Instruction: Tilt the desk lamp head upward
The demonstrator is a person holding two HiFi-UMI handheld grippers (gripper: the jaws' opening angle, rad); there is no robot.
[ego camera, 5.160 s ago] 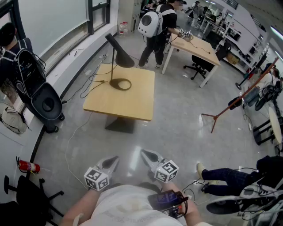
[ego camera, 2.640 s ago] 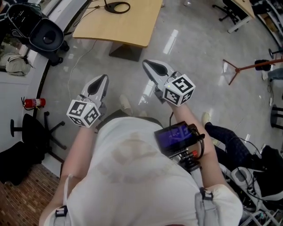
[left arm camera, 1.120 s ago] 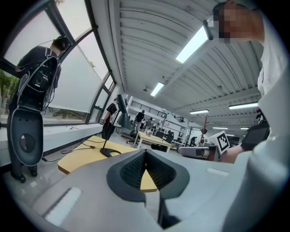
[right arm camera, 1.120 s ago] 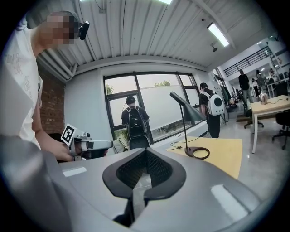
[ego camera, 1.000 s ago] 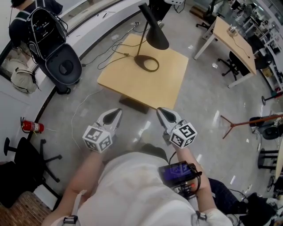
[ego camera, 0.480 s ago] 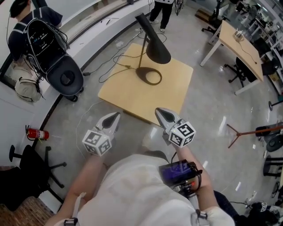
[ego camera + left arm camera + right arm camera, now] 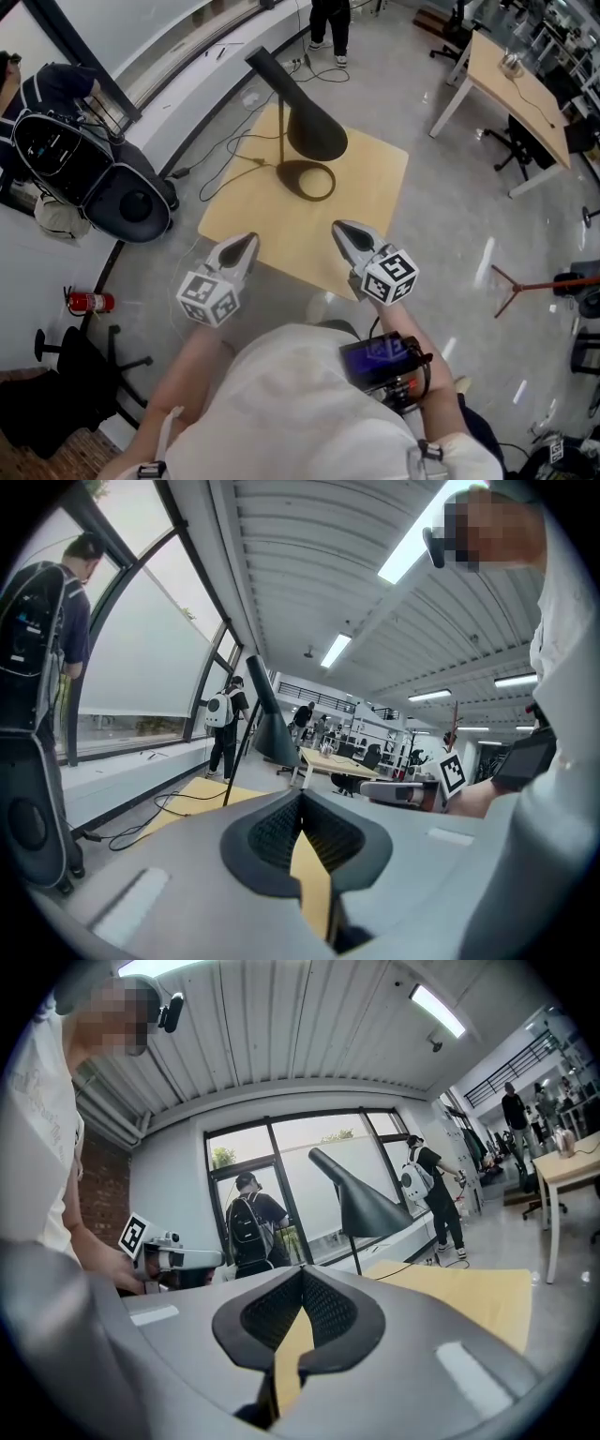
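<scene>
The desk lamp was black and stood upright on the far part of a light wooden surface. Its base was a flat open ring lying on the wood. A thin straight stem rose from the ring's left side. The lamp head, a long cone, was slanted, with the narrow end high and the wide mouth low over the ring. A dark cable ran from the base off the left edge.

Your path over the light wooden square table is bare up to the black cone-headed desk lamp (ring base beneath it).
</scene>
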